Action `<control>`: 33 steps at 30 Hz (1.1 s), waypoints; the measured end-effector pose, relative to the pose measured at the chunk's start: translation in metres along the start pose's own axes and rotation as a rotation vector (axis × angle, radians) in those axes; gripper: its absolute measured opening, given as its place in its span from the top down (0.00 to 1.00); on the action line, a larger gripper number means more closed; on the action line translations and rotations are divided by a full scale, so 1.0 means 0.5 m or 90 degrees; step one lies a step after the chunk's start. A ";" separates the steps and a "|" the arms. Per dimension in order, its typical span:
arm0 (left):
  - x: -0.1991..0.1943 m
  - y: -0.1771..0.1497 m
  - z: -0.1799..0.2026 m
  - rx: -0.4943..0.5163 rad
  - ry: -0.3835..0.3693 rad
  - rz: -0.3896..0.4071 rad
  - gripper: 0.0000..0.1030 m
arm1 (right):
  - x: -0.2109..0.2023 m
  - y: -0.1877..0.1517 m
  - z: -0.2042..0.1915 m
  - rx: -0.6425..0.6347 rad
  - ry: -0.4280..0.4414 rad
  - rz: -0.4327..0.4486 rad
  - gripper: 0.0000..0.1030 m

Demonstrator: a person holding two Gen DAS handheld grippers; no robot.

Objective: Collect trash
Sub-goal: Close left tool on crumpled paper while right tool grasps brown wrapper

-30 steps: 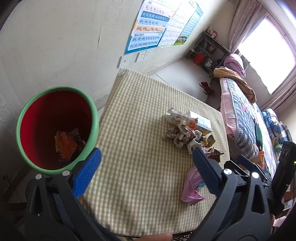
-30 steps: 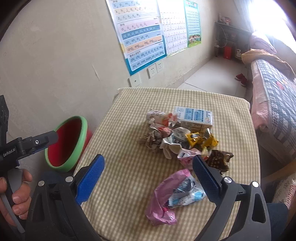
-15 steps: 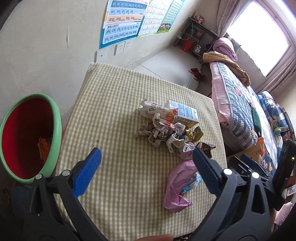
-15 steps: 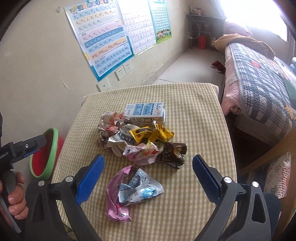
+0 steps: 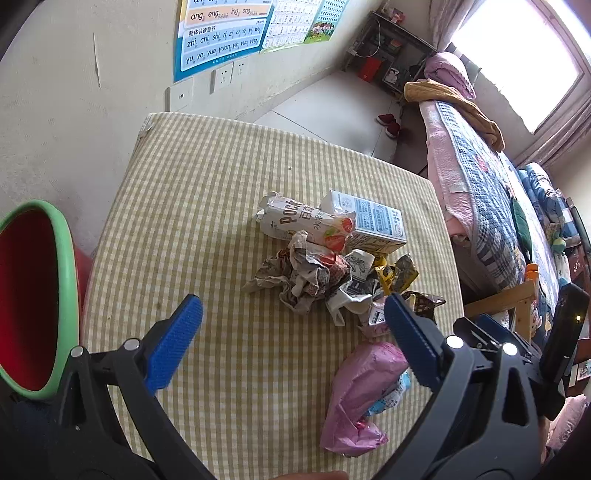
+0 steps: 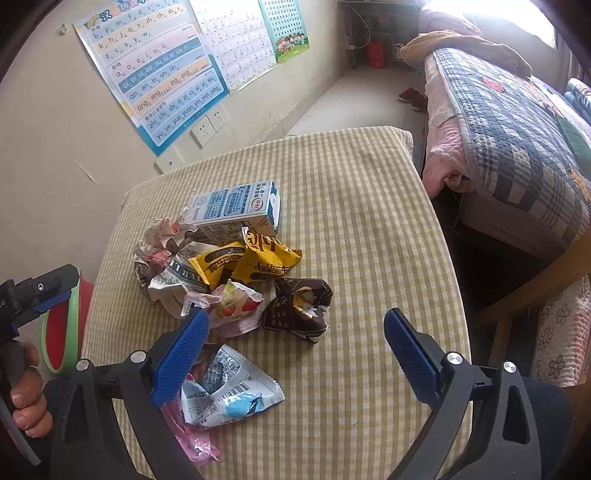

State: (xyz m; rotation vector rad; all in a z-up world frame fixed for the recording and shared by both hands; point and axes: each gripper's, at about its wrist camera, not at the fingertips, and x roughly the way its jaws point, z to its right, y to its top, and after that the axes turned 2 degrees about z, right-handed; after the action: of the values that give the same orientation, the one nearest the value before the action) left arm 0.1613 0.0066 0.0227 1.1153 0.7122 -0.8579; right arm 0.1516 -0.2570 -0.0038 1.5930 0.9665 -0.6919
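- The right hand-held gripper [image 6: 293, 347] hangs released and empty over the near wrappers, having swung in from farther back; a pick looks imminent.
- Under it lie a white-and-blue wrapper [image 6: 231, 395] and a pink bag [image 5: 360, 391] on the tabletop [image 6: 369, 206].
- The left hand-held gripper [image 5: 293, 339] is also released and empty, turned from the bin towards the pile.
- Beyond lie the brown wrapper [image 6: 297, 306], yellow packets [image 6: 255, 264] and milk carton [image 6: 236, 210].
- The red bin [image 5: 29, 295] stands off the tabletop's left edge.

"Pocky" on wrapper [image 5: 306, 223], "zhi chi shi" on poster [image 5: 221, 35]
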 end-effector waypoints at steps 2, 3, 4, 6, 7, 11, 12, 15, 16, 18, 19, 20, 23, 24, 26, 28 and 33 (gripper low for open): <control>0.020 0.005 0.001 0.003 0.001 -0.008 0.07 | 0.016 0.004 0.005 0.004 -0.002 -0.007 0.10; 0.029 0.010 0.001 0.004 0.002 -0.012 0.07 | 0.023 0.007 0.008 0.006 -0.004 -0.009 0.10; 0.041 0.013 0.002 0.006 0.002 -0.017 0.07 | 0.029 0.009 0.009 0.008 -0.005 -0.012 0.10; 0.061 0.021 0.002 0.010 0.003 -0.025 0.08 | 0.043 0.012 0.011 0.013 -0.005 -0.017 0.11; 0.072 0.024 0.003 0.011 0.001 -0.030 0.08 | 0.049 0.014 0.013 0.014 -0.006 -0.020 0.11; 0.118 0.031 0.001 0.009 -0.006 -0.059 0.16 | 0.072 0.016 0.019 0.020 -0.007 -0.034 0.15; 0.129 0.032 0.001 0.009 -0.007 -0.067 0.20 | 0.077 0.015 0.021 0.021 -0.007 -0.038 0.16; 0.152 0.030 0.000 0.002 -0.018 -0.087 0.31 | 0.094 0.012 0.029 0.027 -0.006 -0.053 0.26; 0.159 0.029 0.001 0.002 -0.020 -0.093 0.34 | 0.099 0.010 0.032 0.031 -0.005 -0.058 0.30; 0.170 0.027 0.003 0.000 -0.030 -0.105 0.46 | 0.108 0.007 0.038 0.039 0.000 -0.069 0.36; 0.172 0.025 0.005 -0.003 -0.035 -0.108 0.49 | 0.112 0.006 0.041 0.042 0.003 -0.074 0.40; 0.174 0.024 0.006 -0.003 -0.039 -0.111 0.58 | 0.114 0.005 0.043 0.045 0.007 -0.077 0.42; 0.175 0.022 0.010 -0.001 -0.054 -0.117 0.76 | 0.113 0.005 0.038 0.047 0.025 -0.081 0.52; 0.174 0.021 0.012 -0.003 -0.062 -0.119 0.77 | 0.112 0.006 0.033 0.041 0.030 -0.081 0.59; 0.169 0.018 0.014 -0.001 -0.059 -0.115 0.79 | 0.107 0.008 0.023 0.027 0.026 -0.081 0.60; 0.163 0.017 0.015 -0.005 -0.060 -0.111 0.80 | 0.103 0.007 0.014 0.021 0.030 -0.081 0.65; 0.133 0.022 0.009 -0.001 -0.047 -0.094 0.81 | 0.084 0.007 -0.001 0.011 0.030 -0.072 0.67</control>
State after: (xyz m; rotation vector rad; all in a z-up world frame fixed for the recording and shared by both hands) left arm 0.2040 -0.0101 -0.0270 1.0336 0.7410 -1.0184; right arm 0.1757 -0.2473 -0.0370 1.5853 1.0942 -0.7443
